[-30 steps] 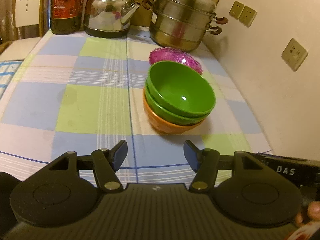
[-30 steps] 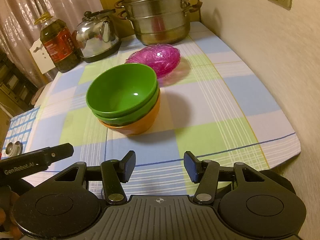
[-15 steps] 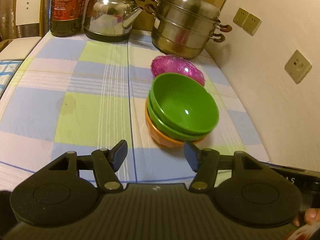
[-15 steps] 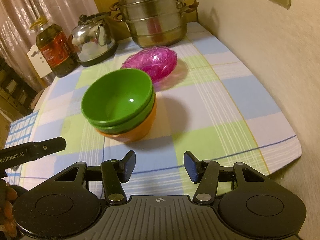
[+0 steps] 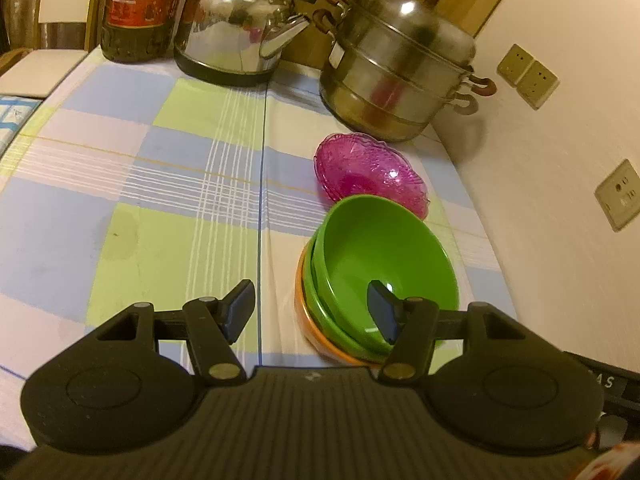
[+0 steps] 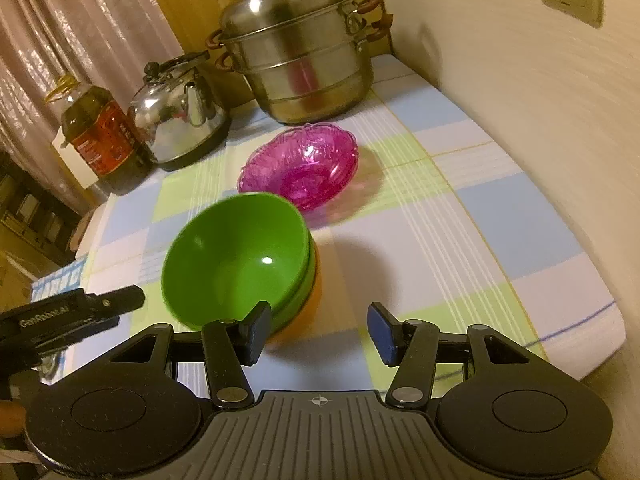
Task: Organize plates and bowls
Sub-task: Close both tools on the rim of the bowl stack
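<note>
Both the left gripper (image 5: 310, 311) and right gripper (image 6: 318, 333) are spread and empty, probably flanking the bowl stack (image 5: 380, 276) at lower right; grab opposite rims evenly.

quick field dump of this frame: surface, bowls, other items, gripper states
surface: checked tablecloth
stack: two green bowls nested in an orange bowl
pink dish: behind the stack, empty
back row: oil bottle, kettle, steamer pot
left gripper: open, empty, one finger over the stack
right gripper: open, empty, near the stack
wall: sockets
</note>
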The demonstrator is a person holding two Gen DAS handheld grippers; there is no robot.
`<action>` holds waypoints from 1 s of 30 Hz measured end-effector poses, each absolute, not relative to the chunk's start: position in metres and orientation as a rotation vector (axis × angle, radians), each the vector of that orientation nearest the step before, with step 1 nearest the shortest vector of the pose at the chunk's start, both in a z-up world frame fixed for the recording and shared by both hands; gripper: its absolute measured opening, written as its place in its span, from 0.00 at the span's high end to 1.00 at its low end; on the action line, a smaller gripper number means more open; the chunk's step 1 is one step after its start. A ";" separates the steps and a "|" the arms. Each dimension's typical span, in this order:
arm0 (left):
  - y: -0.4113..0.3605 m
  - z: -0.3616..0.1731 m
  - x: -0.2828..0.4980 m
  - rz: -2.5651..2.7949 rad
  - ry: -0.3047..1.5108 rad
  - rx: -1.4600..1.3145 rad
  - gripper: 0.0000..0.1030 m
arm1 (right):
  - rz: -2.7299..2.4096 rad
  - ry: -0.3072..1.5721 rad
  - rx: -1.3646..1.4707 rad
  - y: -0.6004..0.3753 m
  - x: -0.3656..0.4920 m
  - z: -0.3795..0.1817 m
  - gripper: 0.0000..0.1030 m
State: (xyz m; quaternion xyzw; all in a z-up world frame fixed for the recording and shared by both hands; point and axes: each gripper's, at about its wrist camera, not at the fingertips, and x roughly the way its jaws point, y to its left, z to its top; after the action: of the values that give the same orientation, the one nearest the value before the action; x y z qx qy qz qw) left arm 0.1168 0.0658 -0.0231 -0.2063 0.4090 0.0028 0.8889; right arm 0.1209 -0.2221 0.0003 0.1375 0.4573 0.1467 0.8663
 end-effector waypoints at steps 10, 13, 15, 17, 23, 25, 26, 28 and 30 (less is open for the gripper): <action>0.066 -0.049 0.157 -0.009 0.919 -0.485 0.47 | 0.323 1.025 0.361 -0.212 0.166 -0.022 0.48; 0.064 -0.058 0.165 -0.008 0.951 -0.488 0.49 | 0.324 1.046 0.371 -0.209 0.176 -0.030 0.48; 0.064 -0.064 0.170 -0.016 0.969 -0.495 0.52 | 0.333 1.052 0.380 -0.207 0.180 -0.035 0.48; 0.064 -0.069 0.172 -0.023 0.984 -0.499 0.53 | 0.335 1.073 0.404 -0.205 0.185 -0.041 0.48; 0.065 -0.079 0.179 -0.034 1.012 -0.500 0.55 | 0.336 1.124 0.444 -0.203 0.196 -0.058 0.48; 0.064 -0.082 0.181 -0.038 1.023 -0.507 0.56 | 0.338 1.139 0.451 -0.202 0.198 -0.063 0.48; 0.064 -0.083 0.182 -0.043 1.029 -0.505 0.57 | 0.337 1.146 0.454 -0.201 0.199 -0.065 0.48; 0.062 -0.085 0.184 -0.046 1.038 -0.503 0.58 | 0.338 1.158 0.458 -0.199 0.200 -0.069 0.48; 0.062 -0.087 0.186 -0.052 1.043 -0.507 0.59 | 0.334 1.168 0.459 -0.198 0.201 -0.072 0.48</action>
State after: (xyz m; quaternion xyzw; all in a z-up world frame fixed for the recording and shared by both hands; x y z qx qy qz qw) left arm 0.1857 0.0620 -0.0866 -0.2396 0.4929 -0.0248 0.8361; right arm 0.2007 -0.1976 -0.0723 0.2137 0.5440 0.1557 0.7963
